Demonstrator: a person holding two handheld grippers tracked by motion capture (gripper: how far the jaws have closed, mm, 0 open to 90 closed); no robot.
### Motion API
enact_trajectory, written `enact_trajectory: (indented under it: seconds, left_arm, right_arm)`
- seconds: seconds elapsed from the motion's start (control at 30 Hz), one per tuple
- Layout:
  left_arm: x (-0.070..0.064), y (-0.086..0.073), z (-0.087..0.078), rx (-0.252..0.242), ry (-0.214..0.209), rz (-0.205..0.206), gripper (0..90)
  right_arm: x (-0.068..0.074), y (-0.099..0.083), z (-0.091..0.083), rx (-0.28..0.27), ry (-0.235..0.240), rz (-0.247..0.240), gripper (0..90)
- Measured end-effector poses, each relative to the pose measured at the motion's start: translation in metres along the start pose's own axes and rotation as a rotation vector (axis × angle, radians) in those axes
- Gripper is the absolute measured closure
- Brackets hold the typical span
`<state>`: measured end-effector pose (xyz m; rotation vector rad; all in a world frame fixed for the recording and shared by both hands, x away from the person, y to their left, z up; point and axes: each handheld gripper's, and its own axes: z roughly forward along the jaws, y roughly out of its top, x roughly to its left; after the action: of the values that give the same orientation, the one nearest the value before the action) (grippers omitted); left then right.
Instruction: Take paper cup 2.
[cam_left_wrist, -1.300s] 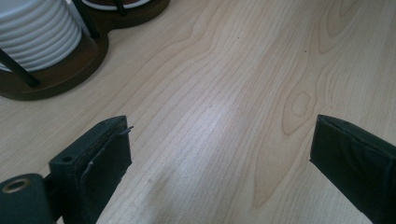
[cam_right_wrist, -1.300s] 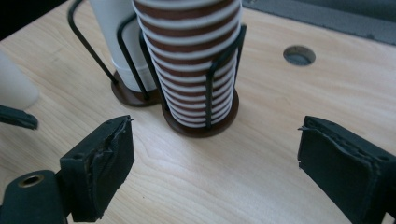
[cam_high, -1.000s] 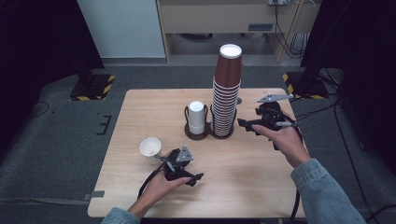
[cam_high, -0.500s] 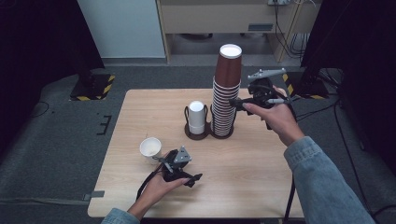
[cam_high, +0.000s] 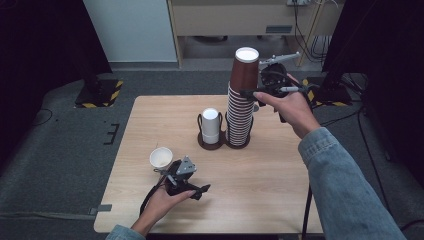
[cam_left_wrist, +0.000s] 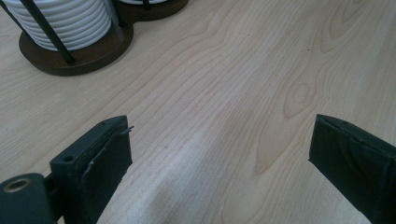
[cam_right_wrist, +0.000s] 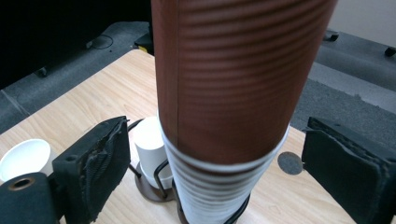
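1. Fingers (cam_right_wrist: 98, 163) of our right gripper (cam_right_wrist: 215, 172) stand wide apart, one on each side of the top brown cup (cam_right_wrist: 238, 70), and neither touches it.
2. From the high view, we see the right gripper (cam_high: 272, 85) held up in the air beside the top of the cup stack (cam_high: 241, 105), with the right hand (cam_high: 290, 107) wrapped around it.
3. We see the top brown cup (cam_high: 245, 70) sitting upside down as the uppermost piece of the tall stack, which rises from a dark holder (cam_high: 222, 142) near the middle of the counter (cam_high: 280, 195).
4. We count a shorter white stack (cam_high: 210, 125) in the holder's other ring, just beside the tall one.
5. Our left gripper (cam_high: 184, 177) rests low on the counter at the near left, held by the left hand (cam_high: 162, 202).
6. We see its fingers (cam_left_wrist: 100, 154) spread apart over bare wood, with nothing between them.
7. We note a single white cup (cam_high: 161, 158) standing upright on the counter just beside the left gripper.
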<state>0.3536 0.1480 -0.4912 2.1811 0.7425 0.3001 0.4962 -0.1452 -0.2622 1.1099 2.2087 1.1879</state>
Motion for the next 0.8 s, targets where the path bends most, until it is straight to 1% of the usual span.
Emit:
enact_trajectory:
  seconds: [0.1,0.13,0.2,0.23,0.3,0.37,0.4,0.5,0.57,0.6,0.8]
  left_arm:
    - [-0.002,0.000,-0.001,0.000,-0.008,0.004,4.9]
    - [-0.002,0.000,-0.001,0.000,-0.008,0.004,5.0]
    - [-0.004,-0.001,0.000,0.009,0.005,0.010,5.0]
    - [-0.004,-0.001,0.000,0.009,0.005,0.010,5.0]
    - [-0.004,-0.001,0.001,0.011,-0.003,0.015,5.0]
    - [-0.004,-0.001,0.001,0.016,0.017,0.018,5.1]
    - [-0.005,-0.001,0.001,0.018,0.014,0.014,5.2]
    - [-0.004,-0.001,0.002,0.023,0.011,0.020,5.2]
    - [-0.005,-0.001,0.003,0.022,-0.001,0.020,5.2]
    - [-0.005,-0.002,0.004,0.020,-0.014,0.018,5.2]
    - [-0.006,-0.002,0.005,0.028,-0.013,0.022,5.2]
  right_arm:
    - [0.000,0.009,0.004,-0.007,0.001,0.011,6.9]
    - [0.000,0.009,0.004,-0.007,0.001,0.011,6.9]
    - [0.000,0.016,0.007,-0.009,-0.008,0.010,6.6]
    - [0.000,0.016,0.007,-0.009,-0.008,0.010,6.6]
    - [-0.001,0.021,0.010,-0.015,-0.012,0.012,6.5]
    - [-0.002,0.025,0.012,-0.021,-0.012,0.020,6.3]
    - [-0.004,0.028,0.015,-0.026,-0.014,0.025,6.2]
    - [-0.006,0.031,0.017,-0.030,-0.011,0.038,6.2]
    - [-0.007,0.032,0.019,-0.033,-0.011,0.043,6.3]
    - [-0.008,0.034,0.021,-0.033,-0.013,0.041,6.5]
    - [-0.008,0.036,0.025,-0.041,-0.012,0.055,7.7]
